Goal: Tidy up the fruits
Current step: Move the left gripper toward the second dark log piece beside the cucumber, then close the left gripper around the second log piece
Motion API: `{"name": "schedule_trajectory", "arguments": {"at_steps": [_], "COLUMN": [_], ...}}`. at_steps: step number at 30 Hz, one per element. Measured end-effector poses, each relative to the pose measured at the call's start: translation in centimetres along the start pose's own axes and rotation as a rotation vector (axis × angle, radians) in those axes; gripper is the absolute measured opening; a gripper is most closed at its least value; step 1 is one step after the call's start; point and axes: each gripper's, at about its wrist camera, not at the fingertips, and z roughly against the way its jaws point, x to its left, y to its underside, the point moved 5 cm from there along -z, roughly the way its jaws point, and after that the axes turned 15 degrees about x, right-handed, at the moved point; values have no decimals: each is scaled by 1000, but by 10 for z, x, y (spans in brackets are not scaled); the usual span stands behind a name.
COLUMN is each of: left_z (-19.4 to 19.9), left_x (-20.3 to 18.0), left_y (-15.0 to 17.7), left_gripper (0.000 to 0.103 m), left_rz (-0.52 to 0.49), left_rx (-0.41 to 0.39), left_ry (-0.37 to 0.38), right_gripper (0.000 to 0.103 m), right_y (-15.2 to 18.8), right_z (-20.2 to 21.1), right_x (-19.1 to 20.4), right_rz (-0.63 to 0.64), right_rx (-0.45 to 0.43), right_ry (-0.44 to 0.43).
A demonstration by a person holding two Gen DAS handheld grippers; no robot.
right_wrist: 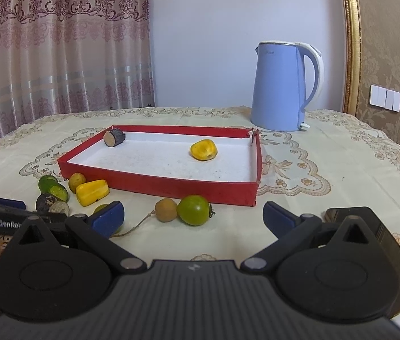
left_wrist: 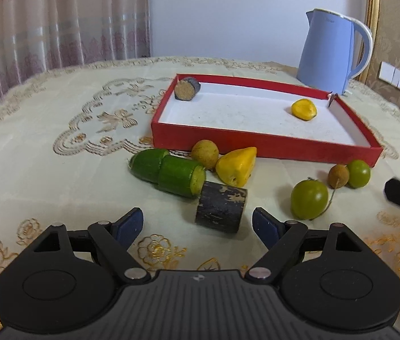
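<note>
A home dining room: embroidered tablecloth (right_wrist: 299,170), patterned curtains (right_wrist: 58,42), blue kettle (right_wrist: 279,85), gilt-trimmed damask wallpaper (right_wrist: 384,56).

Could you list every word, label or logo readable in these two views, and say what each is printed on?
"GenRo", cut off by the right gripper's body: on the left gripper, seen in the right wrist view.
Small print near the top of the blue kettle: too blurred to read.
Nothing else legible.

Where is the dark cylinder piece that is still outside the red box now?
In the left wrist view, the dark cylinder piece lies on the tablecloth between the open left hand-held gripper tips, touching the cut green cucumber, in front of the red box.
</note>
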Motion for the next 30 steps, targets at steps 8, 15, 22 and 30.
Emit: {"name": "schedule_trajectory", "arguments": {"at_steps": [8, 15, 22, 30], "left_z": [1, -3, -2, 3], "left_x": [-7, -15, -17, -17], "left_y": [-4, -5, -4, -3], "left_gripper": [82, 55, 33, 33], "left_rz": [-13, -39, -58, -67], "left_rx": [-12, 11, 8, -8], "left_ry": [-6, -22, -28, -43], "right_gripper": [103, 103, 103, 103], "right_y": [0, 1, 2, 2], "right_z": [-1, -1, -1, -1], "right_x": [-2, -1, -1, -1], "right_rz": [-4, 1, -2, -2], "right_rx": [0, 1, 3, 0], "right_ry": [3, 5, 6, 8]}}
